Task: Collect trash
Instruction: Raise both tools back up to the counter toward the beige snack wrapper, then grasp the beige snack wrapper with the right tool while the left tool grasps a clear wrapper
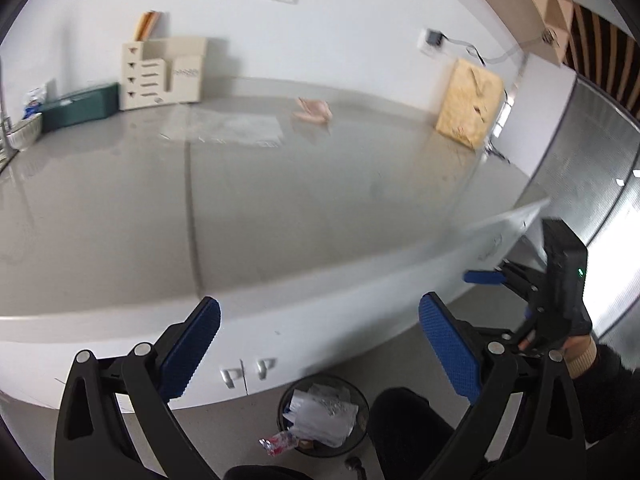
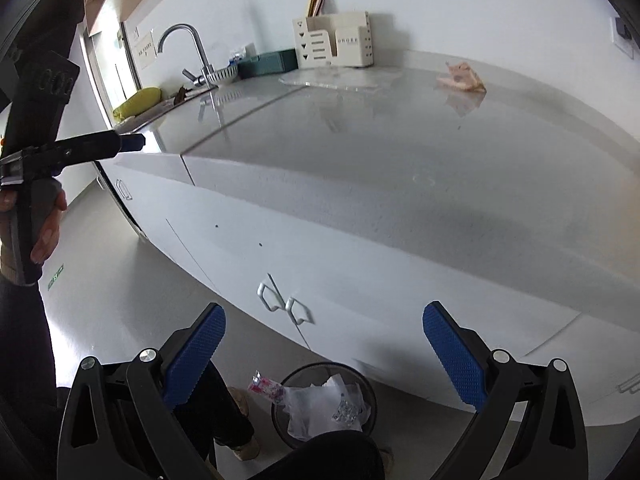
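Observation:
A crumpled pinkish wrapper (image 1: 313, 110) lies far back on the grey counter (image 1: 320, 200); it also shows in the right wrist view (image 2: 461, 77). A black mesh bin (image 1: 323, 416) on the floor holds white plastic and paper trash; it also shows in the right wrist view (image 2: 324, 404). A red-and-white wrapper (image 1: 278, 441) hangs at its left rim, seen in the right wrist view (image 2: 264, 388) too. My left gripper (image 1: 320, 348) is open and empty, in front of the counter edge above the bin. My right gripper (image 2: 324, 352) is open and empty, likewise.
A cream organizer (image 1: 166, 74), green box (image 1: 80, 106) and bowl (image 1: 24, 132) stand at the back left. A clear sheet (image 1: 232, 128) lies on the counter. A tan board (image 1: 470, 102) leans at back right. A sink tap (image 2: 188, 48) is left. White cabinet doors (image 2: 286, 308) are below.

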Motion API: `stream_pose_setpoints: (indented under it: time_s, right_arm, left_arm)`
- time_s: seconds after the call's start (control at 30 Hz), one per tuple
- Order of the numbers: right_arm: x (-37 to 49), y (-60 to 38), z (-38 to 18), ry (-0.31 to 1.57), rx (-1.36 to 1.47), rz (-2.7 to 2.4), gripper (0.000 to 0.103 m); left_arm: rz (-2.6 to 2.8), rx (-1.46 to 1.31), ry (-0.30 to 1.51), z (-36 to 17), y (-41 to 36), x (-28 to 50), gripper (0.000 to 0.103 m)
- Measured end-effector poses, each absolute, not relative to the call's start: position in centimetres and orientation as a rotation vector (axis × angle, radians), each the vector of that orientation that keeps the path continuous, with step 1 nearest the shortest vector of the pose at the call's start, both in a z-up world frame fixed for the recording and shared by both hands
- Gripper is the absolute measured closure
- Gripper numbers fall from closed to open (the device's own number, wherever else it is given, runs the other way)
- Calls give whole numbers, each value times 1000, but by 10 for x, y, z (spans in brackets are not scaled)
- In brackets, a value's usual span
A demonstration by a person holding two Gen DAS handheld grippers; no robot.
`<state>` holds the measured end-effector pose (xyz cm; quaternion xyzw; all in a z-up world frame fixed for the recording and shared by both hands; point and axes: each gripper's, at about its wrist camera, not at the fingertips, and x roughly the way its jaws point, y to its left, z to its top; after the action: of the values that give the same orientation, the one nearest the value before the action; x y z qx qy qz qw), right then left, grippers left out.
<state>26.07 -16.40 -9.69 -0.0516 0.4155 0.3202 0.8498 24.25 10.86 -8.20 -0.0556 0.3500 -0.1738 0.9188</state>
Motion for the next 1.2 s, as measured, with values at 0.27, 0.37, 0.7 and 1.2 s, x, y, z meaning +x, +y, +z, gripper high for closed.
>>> stream_pose_setpoints:
  time_s: [0.27,0.37,0.7,1.2]
  right_arm:
    - [288,-204,-26,757,-93,642,3]
    - [318,-209,-13,728,-110,623,3]
    - [447,-193,-14,719,-137,572,3]
    - [652,-125,-51,819,-225,444,3]
  left_arm:
    - [-228,-165,676,-35,175,293,4]
    - [-209,-177,686,-37,191,326,4]
    - [-263,-217,737,-59,207,432,4]
    - [-276,-335,852,-88,225,573,23]
